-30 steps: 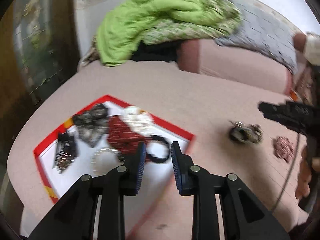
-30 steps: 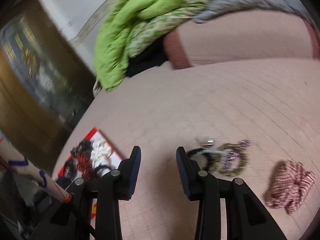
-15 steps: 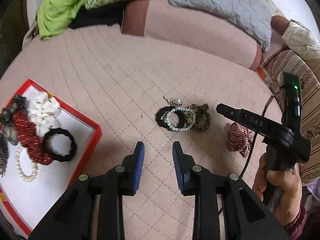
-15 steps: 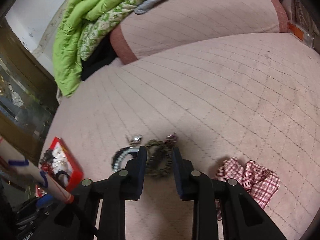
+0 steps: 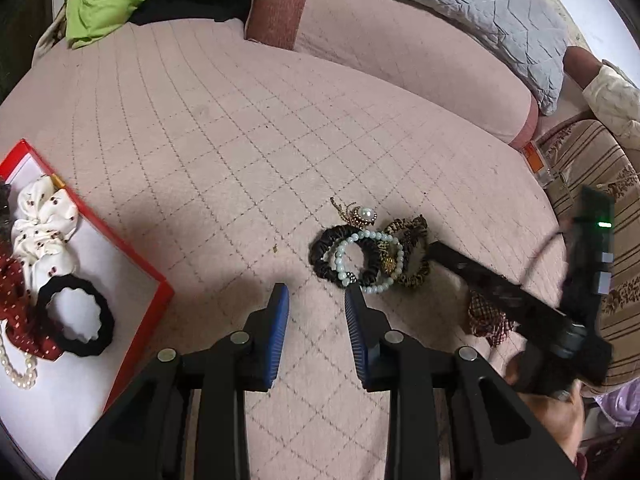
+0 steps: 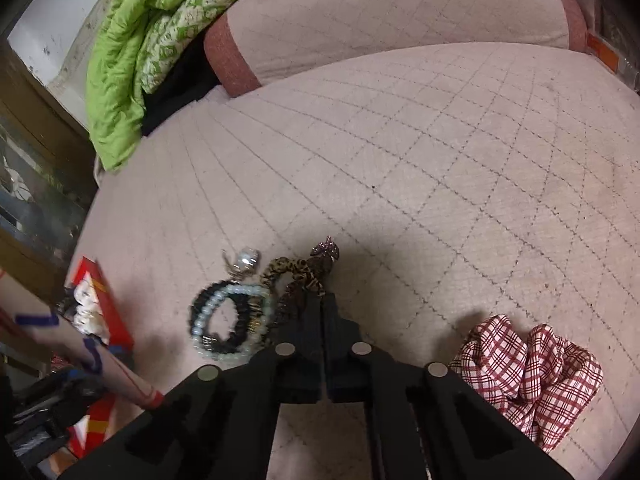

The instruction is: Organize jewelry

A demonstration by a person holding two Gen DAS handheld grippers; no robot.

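A small pile of jewelry lies on the pink quilted bed: a black scrunchie (image 5: pixel 325 255), a pale bead bracelet (image 5: pixel 348 240), a leopard-print scrunchie (image 5: pixel 416 248) and a pearl brooch (image 5: pixel 365 214). My left gripper (image 5: pixel 316 300) is open and empty just in front of the pile. My right gripper (image 6: pixel 322 300) is shut on the leopard-print scrunchie (image 6: pixel 298 270) at the pile's right side. It shows from the side in the left wrist view (image 5: pixel 436 247). A red-rimmed white tray (image 5: pixel 158 292) at the left holds scrunchies and a pearl strand.
A red-checked scrunchie (image 6: pixel 528 372) lies right of the pile. A pink bolster (image 5: pixel 400 64), a green blanket (image 6: pixel 132 52) and a grey quilt (image 5: pixel 480 4) lie at the back. A striped cushion (image 5: pixel 600 184) is at the right.
My right gripper has closed on the leopard-print scrunchie. My left gripper has swung from above the tray to the pile and moved closer.
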